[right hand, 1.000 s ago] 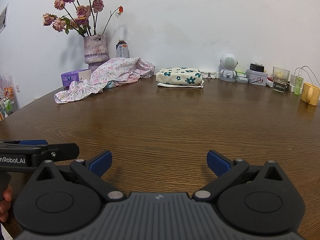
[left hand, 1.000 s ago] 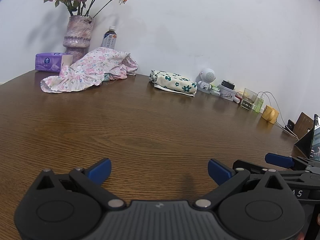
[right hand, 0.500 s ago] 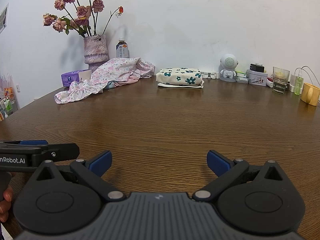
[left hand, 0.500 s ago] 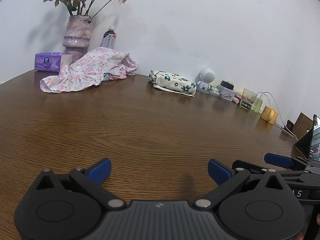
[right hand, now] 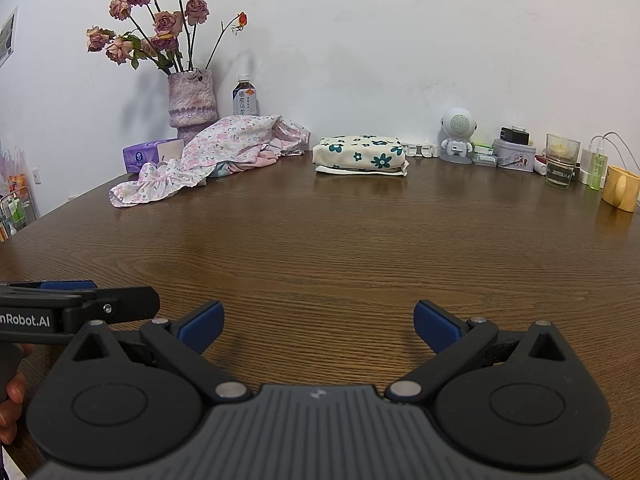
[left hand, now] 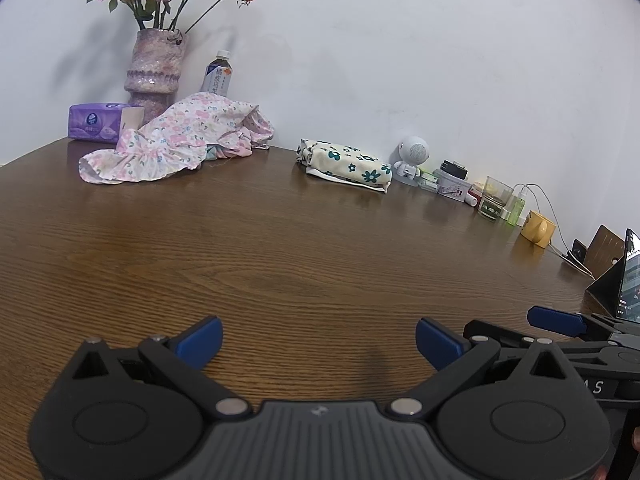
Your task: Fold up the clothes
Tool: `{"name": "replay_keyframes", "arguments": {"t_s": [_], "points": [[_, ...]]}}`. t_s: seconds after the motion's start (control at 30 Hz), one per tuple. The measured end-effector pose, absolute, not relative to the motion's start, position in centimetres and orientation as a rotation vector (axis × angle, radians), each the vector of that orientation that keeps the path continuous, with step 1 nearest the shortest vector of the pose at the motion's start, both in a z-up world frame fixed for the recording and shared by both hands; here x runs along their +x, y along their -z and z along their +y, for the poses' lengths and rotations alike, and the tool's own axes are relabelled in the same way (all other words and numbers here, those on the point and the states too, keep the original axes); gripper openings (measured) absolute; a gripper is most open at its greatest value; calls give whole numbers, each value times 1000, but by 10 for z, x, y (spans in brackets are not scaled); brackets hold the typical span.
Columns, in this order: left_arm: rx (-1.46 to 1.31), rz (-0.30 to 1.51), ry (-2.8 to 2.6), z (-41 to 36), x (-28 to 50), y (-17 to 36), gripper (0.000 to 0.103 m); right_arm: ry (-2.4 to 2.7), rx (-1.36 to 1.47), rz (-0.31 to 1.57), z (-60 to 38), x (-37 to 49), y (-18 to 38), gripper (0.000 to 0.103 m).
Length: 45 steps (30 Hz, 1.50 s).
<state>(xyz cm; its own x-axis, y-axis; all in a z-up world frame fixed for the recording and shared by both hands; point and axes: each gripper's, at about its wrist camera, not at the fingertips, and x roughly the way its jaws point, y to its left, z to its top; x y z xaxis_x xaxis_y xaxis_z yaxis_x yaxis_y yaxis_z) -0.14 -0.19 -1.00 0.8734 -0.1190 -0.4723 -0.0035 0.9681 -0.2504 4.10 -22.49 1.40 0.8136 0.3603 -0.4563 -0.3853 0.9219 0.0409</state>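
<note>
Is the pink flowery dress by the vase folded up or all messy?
Messy, not folded. The pink flowery dress lies in a crumpled heap with its frilly hem trailing across the table, unlike the neat folded cloth beside it.

We see a brown wooden table (right hand: 320,248) against a white wall (right hand: 400,40). At the far left stands a purple vase (right hand: 191,106) of dried roses (right hand: 160,28), with a tissue pack (right hand: 138,159) on its left and a bottle (right hand: 244,96) on its right. Along the far right edge sit a white robot figure (right hand: 458,134), a tin (right hand: 513,159), a glass (right hand: 562,160), a green spray bottle (right hand: 597,170) and a yellow mug (right hand: 621,188). In the left view, a screen (left hand: 630,280) leans at the right edge.
</note>
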Motion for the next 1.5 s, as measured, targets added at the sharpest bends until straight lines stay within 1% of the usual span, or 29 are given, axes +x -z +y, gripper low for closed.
{"name": "replay_keyframes", "arguments": {"t_s": [1.5], "points": [[-251,505,68,1,0,12,103,-401,-49,479,-226,42,-15,103]]}}
